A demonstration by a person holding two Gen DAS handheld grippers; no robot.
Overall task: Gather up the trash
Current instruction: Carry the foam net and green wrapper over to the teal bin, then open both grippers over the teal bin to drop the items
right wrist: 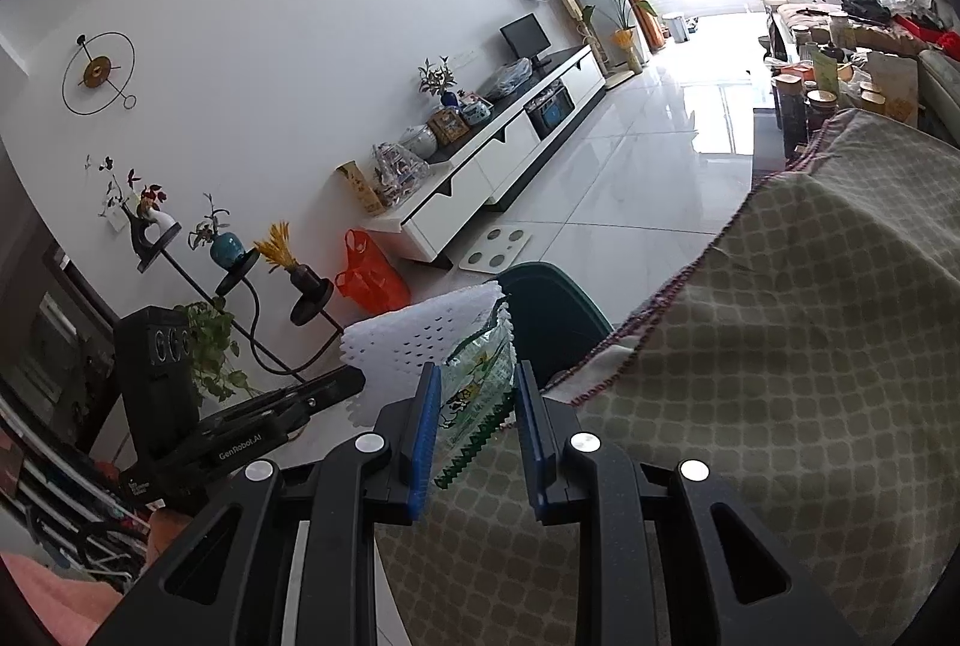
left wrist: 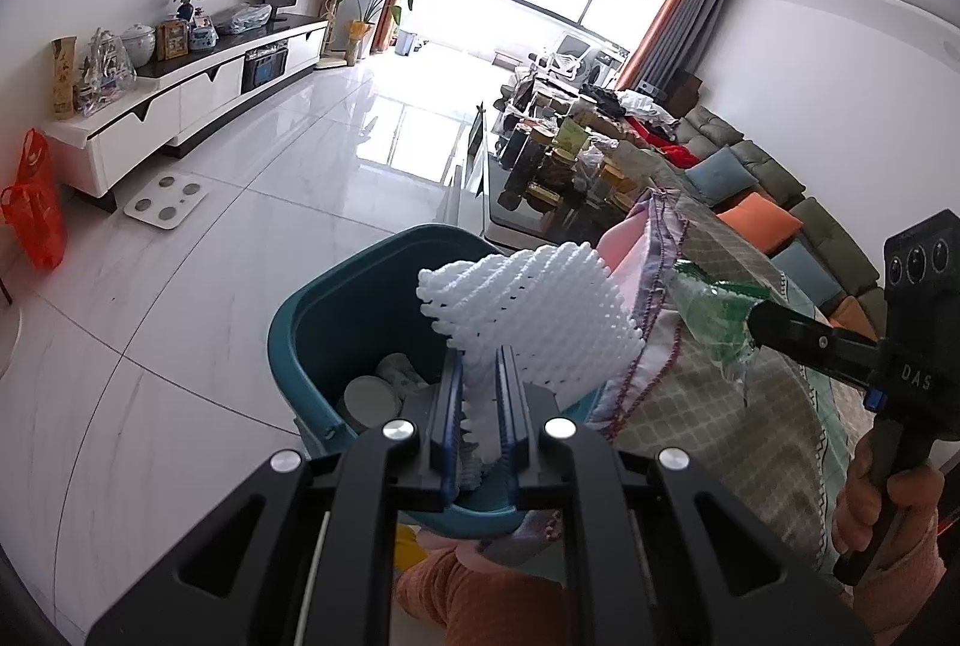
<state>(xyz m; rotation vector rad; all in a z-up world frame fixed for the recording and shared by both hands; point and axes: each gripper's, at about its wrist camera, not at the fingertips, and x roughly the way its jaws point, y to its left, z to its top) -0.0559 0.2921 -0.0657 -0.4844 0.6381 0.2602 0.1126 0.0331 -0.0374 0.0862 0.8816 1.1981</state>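
Glossy white tiled floor [left wrist: 198, 286] fills my left view; low white TV cabinet [left wrist: 180, 100] upper left. My left gripper [left wrist: 480, 406] clamps white foam fruit netting [left wrist: 528, 316] above the teal plastic bin [left wrist: 336, 310], lower centre. My right gripper [right wrist: 474, 424] pinches a clear green-printed wrapper [right wrist: 480, 382] beside a grey-green checked cloth [right wrist: 780, 376].

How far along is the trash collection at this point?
Partly done: the teal bin already holds some items. In hand: the left tongs are shut on a white foam net above the bin, and the right tongs grip a green-printed plastic wrapper over the patterned cloth. Left: dropping both pieces in.
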